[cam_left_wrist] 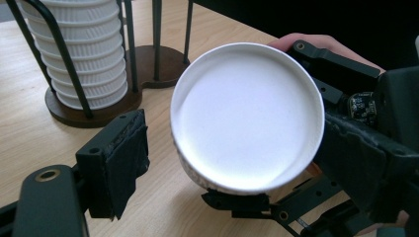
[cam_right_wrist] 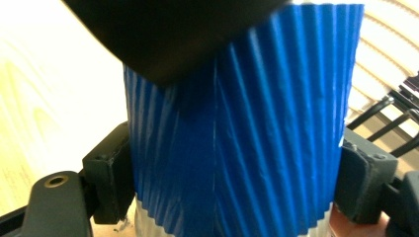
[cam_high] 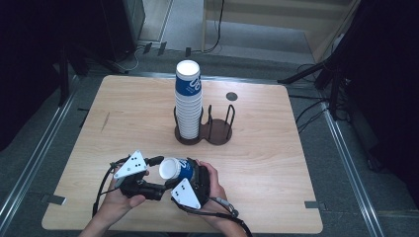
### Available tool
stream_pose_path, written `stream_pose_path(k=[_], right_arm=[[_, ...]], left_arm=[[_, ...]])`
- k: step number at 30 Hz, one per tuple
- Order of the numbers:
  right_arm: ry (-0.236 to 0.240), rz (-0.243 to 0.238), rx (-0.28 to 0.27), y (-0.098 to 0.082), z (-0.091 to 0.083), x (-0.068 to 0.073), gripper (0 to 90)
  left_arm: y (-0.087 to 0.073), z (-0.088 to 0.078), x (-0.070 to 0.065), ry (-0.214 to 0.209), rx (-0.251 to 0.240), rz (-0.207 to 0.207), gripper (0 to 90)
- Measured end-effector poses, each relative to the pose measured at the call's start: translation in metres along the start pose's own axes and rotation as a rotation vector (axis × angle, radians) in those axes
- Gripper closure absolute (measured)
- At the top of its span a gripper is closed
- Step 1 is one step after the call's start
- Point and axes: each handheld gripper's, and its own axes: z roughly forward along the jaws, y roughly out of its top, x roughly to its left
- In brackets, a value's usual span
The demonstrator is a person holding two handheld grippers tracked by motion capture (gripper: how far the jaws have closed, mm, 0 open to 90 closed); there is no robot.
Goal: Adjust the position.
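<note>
Blue ribbed paper covers the wall of the cup (cam_high: pixel 177 169), which lies on its side in the air, low over the near part of the wooden table (cam_high: pixel 276 163), with its white round end turned toward the left gripper (cam_high: pixel 157 174). The right gripper (cam_high: pixel 193 173) grasps this cup: in the right gripper view both pads press on the blue wall (cam_right_wrist: pixel 237 123). The left gripper is released; in the left gripper view its pad (cam_left_wrist: pixel 121 158) stands just beside the white end (cam_left_wrist: pixel 247 116), not touching it, and the jaws are about half apart. Farther back stands the tall stack of cups (cam_high: pixel 188 101) in the dark wire holder (cam_high: pixel 217 129), whose second place is free. The paper wall is soft, so a too strong squeeze could probably dent it. If the left jaws close on the rim while the right ones hold, the cup may twist or slip out.
</note>
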Motion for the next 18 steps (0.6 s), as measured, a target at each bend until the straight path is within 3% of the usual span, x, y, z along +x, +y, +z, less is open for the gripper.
stream_pose_path(k=[11, 18], right_arm=[[0.019, -0.037, -0.005, 0.0005, -0.0003, 0.0057, 18.6], [0.019, -0.047, -0.009, 0.0007, 0.0001, 0.0066, 18.6]], left_arm=[[0.0000, 0.0010, -0.0016, -0.016, 0.023, 0.008, 16.2], [-0.0007, 0.0008, -0.0005, -0.007, 0.035, 0.004, 24.5]])
